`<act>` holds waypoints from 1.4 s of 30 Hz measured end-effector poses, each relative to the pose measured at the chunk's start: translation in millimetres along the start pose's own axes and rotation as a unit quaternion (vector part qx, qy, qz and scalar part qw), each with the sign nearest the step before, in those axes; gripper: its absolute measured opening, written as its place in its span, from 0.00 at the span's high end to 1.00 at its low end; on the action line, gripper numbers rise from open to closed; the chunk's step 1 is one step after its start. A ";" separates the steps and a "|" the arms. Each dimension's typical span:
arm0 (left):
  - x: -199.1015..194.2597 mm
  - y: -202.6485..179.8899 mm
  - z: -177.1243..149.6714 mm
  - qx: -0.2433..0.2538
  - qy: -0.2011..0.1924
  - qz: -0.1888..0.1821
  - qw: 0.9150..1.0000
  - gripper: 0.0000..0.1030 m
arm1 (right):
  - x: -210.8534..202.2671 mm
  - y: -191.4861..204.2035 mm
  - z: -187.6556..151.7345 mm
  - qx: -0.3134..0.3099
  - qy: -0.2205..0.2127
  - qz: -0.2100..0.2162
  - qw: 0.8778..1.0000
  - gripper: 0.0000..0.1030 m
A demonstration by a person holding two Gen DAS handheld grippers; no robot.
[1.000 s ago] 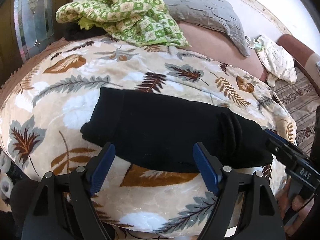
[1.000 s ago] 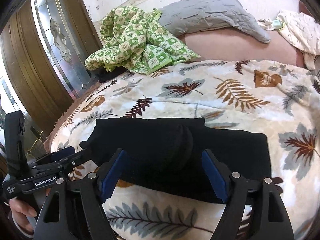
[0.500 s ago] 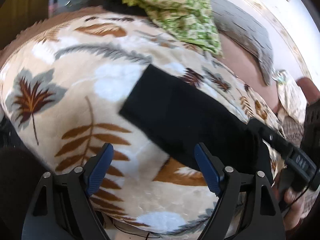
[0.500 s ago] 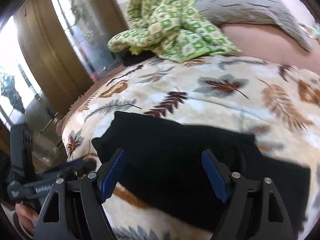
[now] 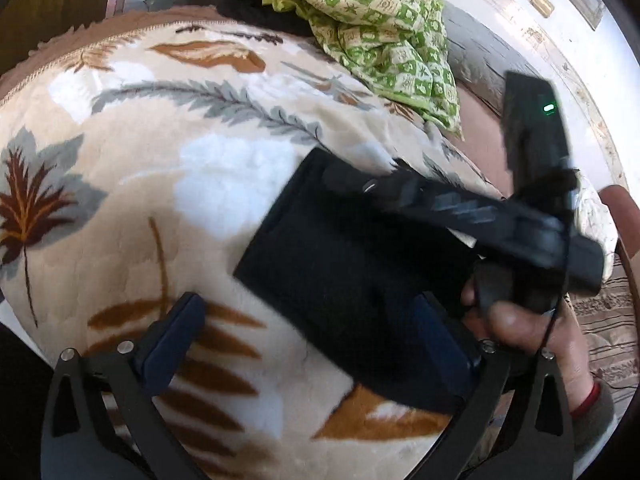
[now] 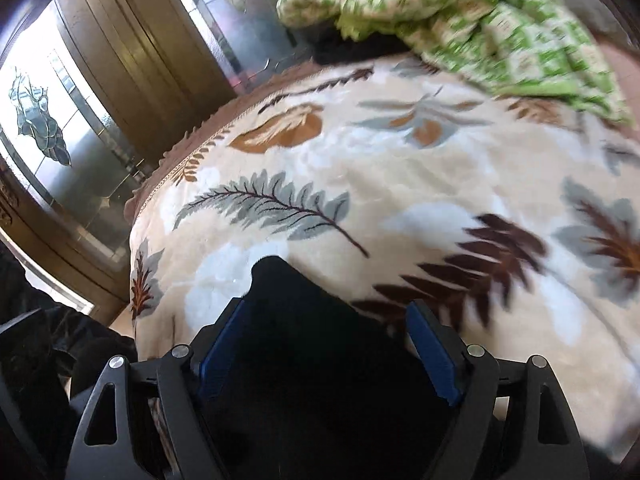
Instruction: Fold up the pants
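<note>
The black pants (image 5: 340, 272) lie folded in a long strip on the leaf-patterned blanket (image 5: 160, 160). My left gripper (image 5: 308, 336) hangs just above the strip's near left end, its jaws opening wide. One finger is over the blanket and the other over the pants' near edge. My right gripper (image 6: 326, 344), jaws closing, straddles the pants (image 6: 320, 380) near their left corner; the pads do not press the cloth. In the left wrist view the right gripper's body (image 5: 480, 216) reaches across the pants, held by a hand (image 5: 532, 332).
A crumpled green checked cloth (image 5: 380, 32) lies at the far side of the bed, with a grey pillow (image 5: 480, 60) beside it. A wooden door with glass panels (image 6: 120, 80) stands past the bed's left edge (image 6: 192, 148).
The right gripper has swung left along the pants to their left end and narrowed a little. The left gripper has sunk, rolled and opened wider. The right gripper now crosses the left view.
</note>
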State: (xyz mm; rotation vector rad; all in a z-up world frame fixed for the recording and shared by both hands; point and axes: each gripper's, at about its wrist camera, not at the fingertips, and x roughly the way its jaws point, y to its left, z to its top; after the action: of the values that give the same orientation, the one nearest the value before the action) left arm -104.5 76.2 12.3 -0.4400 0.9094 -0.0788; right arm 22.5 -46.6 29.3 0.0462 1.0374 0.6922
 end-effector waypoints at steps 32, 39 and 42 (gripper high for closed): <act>-39.9 -211.2 -80.8 0.311 0.071 -0.262 0.911 0.29 | -276.9 -137.8 -231.5 0.343 -0.265 -0.022 0.901 0.31; -45.9 -154.9 -46.5 0.290 0.018 -0.173 0.941 0.29 | -244.5 -130.9 -216.4 0.350 -0.225 0.011 0.909 0.19; -29.1 -131.3 -33.6 0.249 0.035 -0.130 0.959 0.29 | -224.8 -120.8 -204.3 0.337 -0.211 0.011 0.918 0.15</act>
State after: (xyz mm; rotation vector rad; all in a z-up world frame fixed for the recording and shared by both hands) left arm -133.2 -47.1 68.8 -0.0836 0.8599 -0.5543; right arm -151.9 -321.9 53.4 0.7756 0.8123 0.2921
